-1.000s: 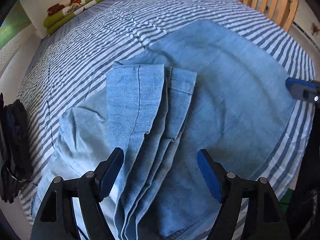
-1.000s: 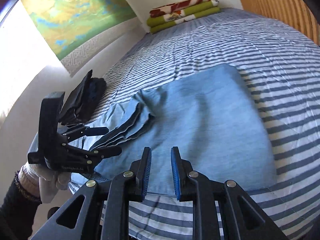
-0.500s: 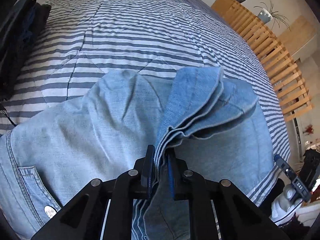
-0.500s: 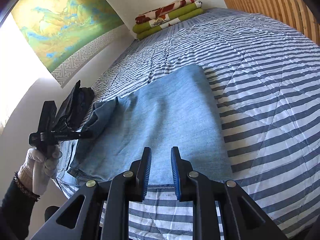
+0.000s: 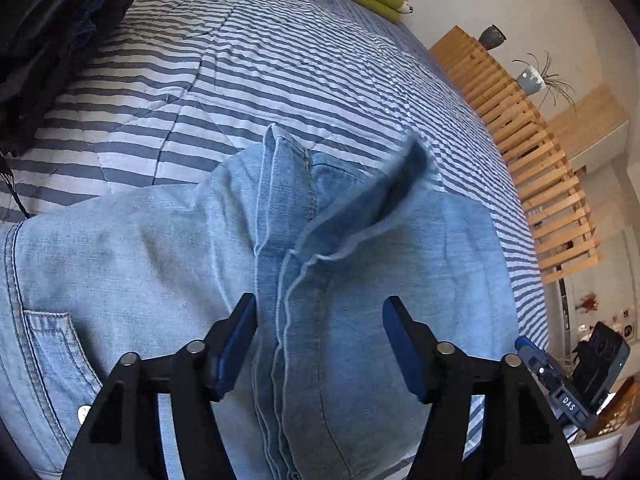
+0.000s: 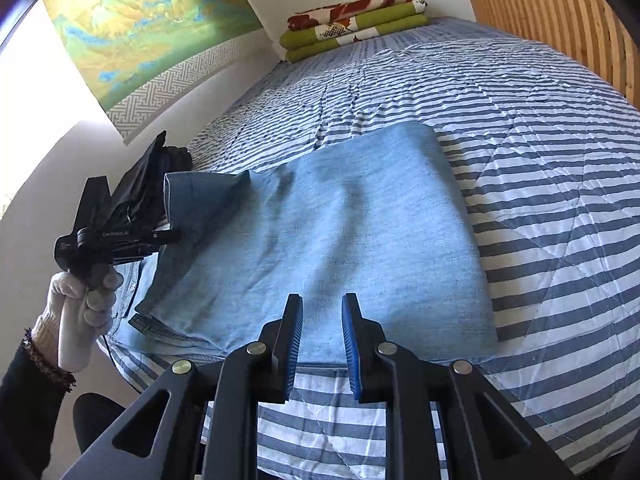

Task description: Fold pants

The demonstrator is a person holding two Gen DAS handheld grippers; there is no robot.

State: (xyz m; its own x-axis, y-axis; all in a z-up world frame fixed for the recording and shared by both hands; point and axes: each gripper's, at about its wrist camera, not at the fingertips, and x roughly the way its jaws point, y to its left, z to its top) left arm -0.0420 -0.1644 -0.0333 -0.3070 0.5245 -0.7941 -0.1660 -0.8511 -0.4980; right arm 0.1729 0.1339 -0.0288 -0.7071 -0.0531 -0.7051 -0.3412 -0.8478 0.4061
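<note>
Light blue denim pants (image 5: pixel 400 280) lie folded over on the striped bed cover (image 5: pixel 240 60). The bunched leg ends (image 5: pixel 288 184) rest on top near the waist, with a back pocket (image 5: pixel 52 344) to the left. My left gripper (image 5: pixel 319 304) straddles this bunch and its jaws are opening; the fabric lies between the pads but is not pressed. In the right wrist view the left gripper (image 6: pixel 160 236) is at the pants' (image 6: pixel 340 220) left end, held by a gloved hand (image 6: pixel 80 320). My right gripper (image 6: pixel 323 304) hovers over the near edge with a narrow gap and nothing in it.
A pile of dark clothes (image 6: pixel 152 176) sits at the left edge of the bed, next to the pants. Folded green and red blankets (image 6: pixel 352 20) lie at the far end. A wooden slatted frame (image 5: pixel 532 152) runs along the right side.
My left gripper shut on the leg ends, carried them across towards the waist while rolling, and has now let go. The right gripper kept its narrow gap and barely shifted.
</note>
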